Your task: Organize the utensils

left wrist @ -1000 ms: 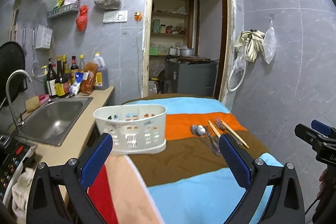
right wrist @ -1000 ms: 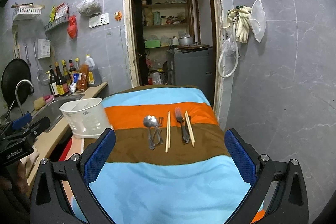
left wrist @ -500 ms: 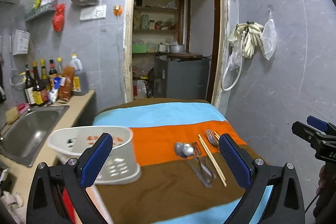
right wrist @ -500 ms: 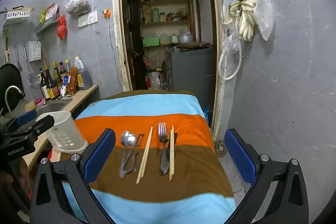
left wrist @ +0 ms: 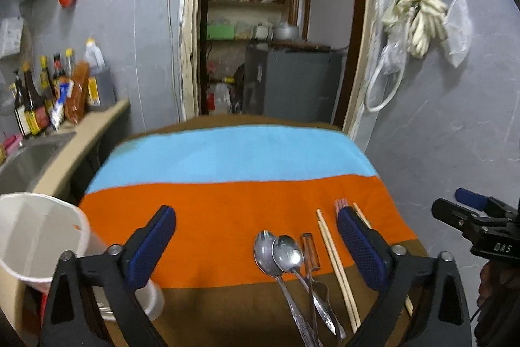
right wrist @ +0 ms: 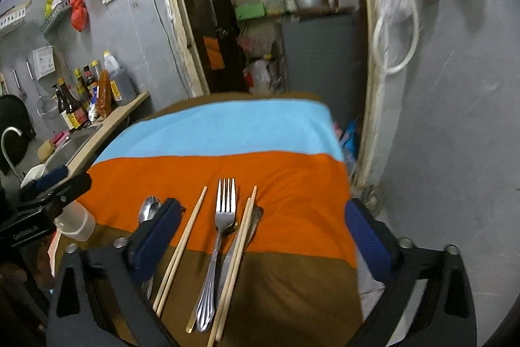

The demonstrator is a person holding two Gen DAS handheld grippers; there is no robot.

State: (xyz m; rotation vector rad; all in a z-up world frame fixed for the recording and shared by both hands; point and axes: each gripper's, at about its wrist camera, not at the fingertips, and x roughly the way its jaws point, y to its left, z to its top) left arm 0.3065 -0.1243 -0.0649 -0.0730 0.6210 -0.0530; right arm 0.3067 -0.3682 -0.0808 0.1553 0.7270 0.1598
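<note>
1. While both of my grippers hang over the striped cloth (left wrist: 227, 158), neither holds anything: the left gripper (left wrist: 256, 244) and the right gripper (right wrist: 263, 233) have just been narrowing, yet both are still spread wide and nothing is pinched between the pads.
2. Two spoons (left wrist: 276, 249) lie side by side within my left gripper's span, with a pair of chopsticks (left wrist: 334, 262) just beside them.
3. Under my right gripper, the fork (right wrist: 224, 217) lies between one chopstick pair (right wrist: 182, 246) and another (right wrist: 239, 252), and a second metal handle (right wrist: 255, 221) is tucked beside the latter.
4. My white utensil holder (left wrist: 35, 236) stands at the cloth's left edge, well apart from the cutlery.
5. Crowding is my main risk: closing on the fork could catch a chopstick and drag it askew.
6. Overlapping spoons may slip or lift together, since smooth metal lying flat gives the pads little to bite.
7. Soft cloth could bunch under a fingertip and shift everything.
</note>
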